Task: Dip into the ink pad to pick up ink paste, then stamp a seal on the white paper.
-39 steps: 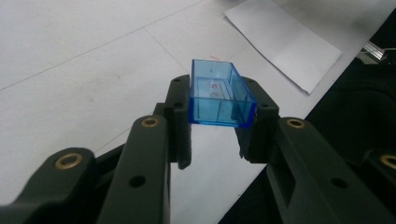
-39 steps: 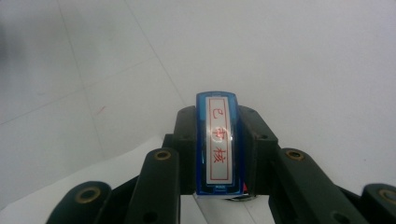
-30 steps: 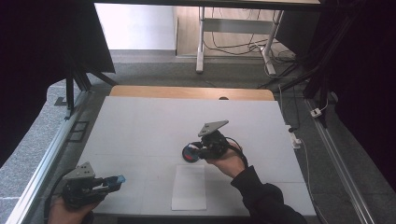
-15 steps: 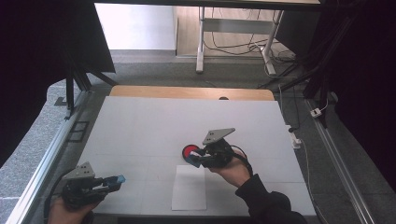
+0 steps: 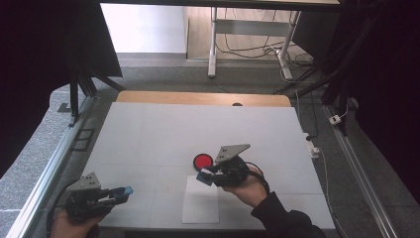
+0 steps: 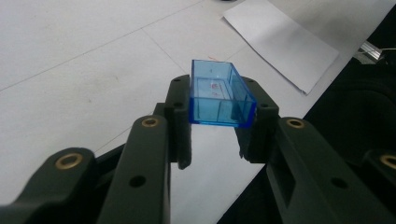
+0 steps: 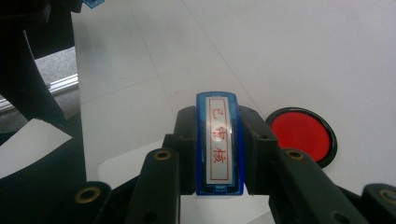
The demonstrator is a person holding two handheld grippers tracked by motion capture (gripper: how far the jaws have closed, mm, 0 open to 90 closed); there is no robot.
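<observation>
The right tongs point(image 7: 219, 154) clamp a blue rectangular stamp point(image 7: 218, 140) above the white paper sheet point(image 5: 200, 206), beside a round red ink pad point(image 5: 202, 160). The left tongs point(image 6: 219, 119) grip a clear blue plastic cap point(image 6: 219, 95) at the white counter's point(image 5: 148, 134) near-left corner.

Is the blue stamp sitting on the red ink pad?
No, the stamp is clamped between the right gripper's jaws, and the red ink pad lies apart beside it on the table.
</observation>
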